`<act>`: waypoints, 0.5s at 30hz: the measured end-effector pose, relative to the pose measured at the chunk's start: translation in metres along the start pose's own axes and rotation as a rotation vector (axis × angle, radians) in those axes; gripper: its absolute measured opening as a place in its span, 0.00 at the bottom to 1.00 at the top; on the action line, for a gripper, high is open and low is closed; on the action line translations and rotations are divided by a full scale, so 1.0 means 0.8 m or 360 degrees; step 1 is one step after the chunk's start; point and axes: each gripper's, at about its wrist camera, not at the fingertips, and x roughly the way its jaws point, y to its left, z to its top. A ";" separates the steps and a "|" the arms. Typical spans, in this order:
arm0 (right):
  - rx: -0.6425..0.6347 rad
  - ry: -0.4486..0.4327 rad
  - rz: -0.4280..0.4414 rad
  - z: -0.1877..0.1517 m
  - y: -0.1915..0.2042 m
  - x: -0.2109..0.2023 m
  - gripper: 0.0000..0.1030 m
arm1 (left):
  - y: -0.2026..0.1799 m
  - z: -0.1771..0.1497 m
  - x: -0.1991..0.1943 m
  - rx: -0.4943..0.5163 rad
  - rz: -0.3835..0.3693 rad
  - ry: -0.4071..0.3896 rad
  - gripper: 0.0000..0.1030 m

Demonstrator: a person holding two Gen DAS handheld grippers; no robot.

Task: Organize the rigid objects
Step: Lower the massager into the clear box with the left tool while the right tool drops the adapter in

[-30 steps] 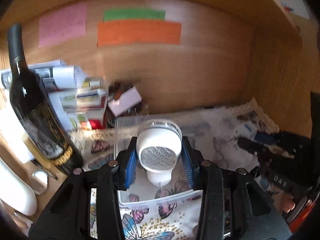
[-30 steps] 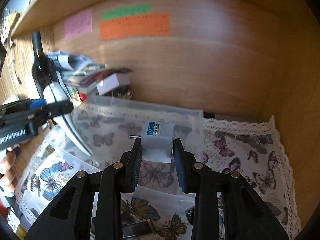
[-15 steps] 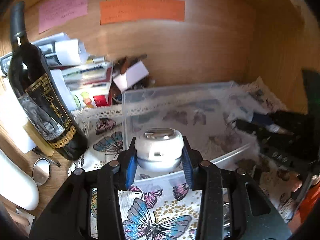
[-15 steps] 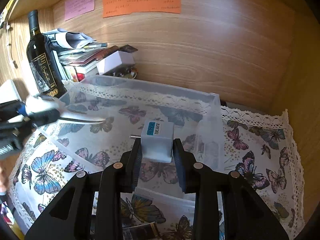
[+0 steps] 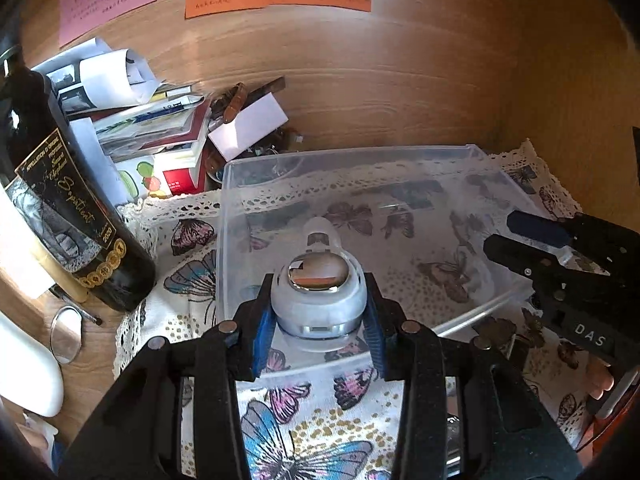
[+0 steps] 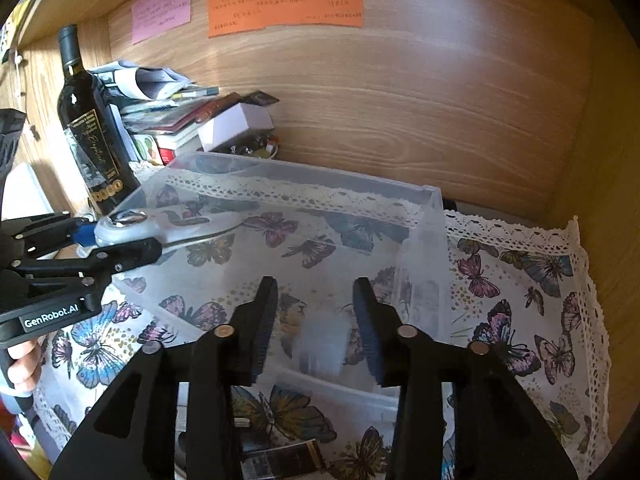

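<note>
Your left hand-held gripper (image 5: 319, 312) is clamped on a white peeler-like tool (image 5: 318, 294) with a shiny round top, held over the near-left part of the clear plastic bin (image 5: 404, 154). Your right hand-held gripper (image 6: 315, 320) stands spread apart; just below and between its fingers a blurred white adapter block (image 6: 322, 346) is inside the bin (image 6: 424, 240). Butterfly cloth (image 6: 520, 300) lies under the bin.

The left black two-finger tongs (image 5: 318, 308) were clamped, blue pads (image 5: 264, 332) pressing both sides of a white rounded gadget with a chrome top (image 5: 319, 300). The right black tongs (image 6: 316, 320) stood spread wide, gripping nothing.
</note>
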 end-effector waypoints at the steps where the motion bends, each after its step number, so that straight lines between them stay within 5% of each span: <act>1: -0.0002 -0.0013 -0.0001 0.000 0.001 -0.005 0.37 | 0.000 -0.001 -0.002 -0.0006 0.0000 -0.0001 0.39; 7: -0.0018 -0.0091 -0.0034 0.001 0.000 -0.045 0.44 | -0.003 0.000 -0.051 0.0006 0.0103 -0.0203 0.67; 15: 0.0025 -0.0283 -0.0093 -0.006 -0.013 -0.107 0.53 | -0.017 -0.004 -0.117 0.0012 0.0039 -0.0403 0.93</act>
